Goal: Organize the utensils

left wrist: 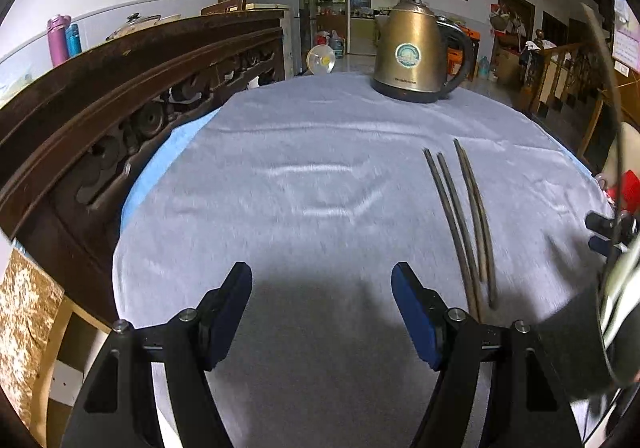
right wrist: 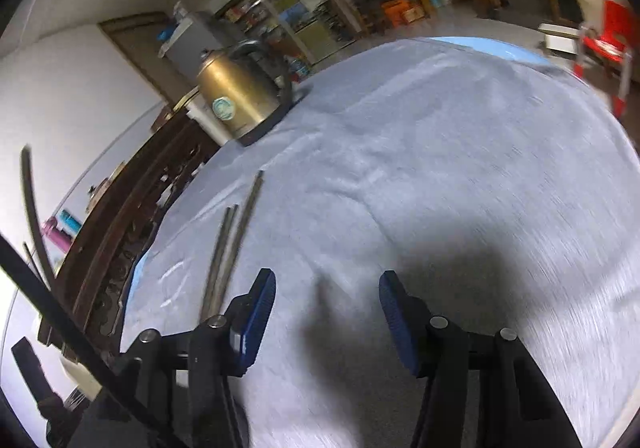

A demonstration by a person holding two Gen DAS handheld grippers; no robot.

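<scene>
1. Four chopsticks lie on the grey cloth, in two loose pairs that nearly meet at their near ends; in the left wrist view they sit right of centre, with their long axes running from lower right up toward the kettle.
2. In the right wrist view only three sticks can be made out, left of centre and blurred, their near ends hidden behind the left finger of the right gripper.
3. That gripper's jaws stand apart with nothing but cloth between them.
4. The left gripper is also parted and empty; the sticks lie just outside its right finger, so it seems about as near as the other.
5. Either hand would probably have to shift sideways toward the sticks, and a grip across their length looks the sensible approach.
6. The kettle stands well apart at the far edge, top of both views.
</scene>
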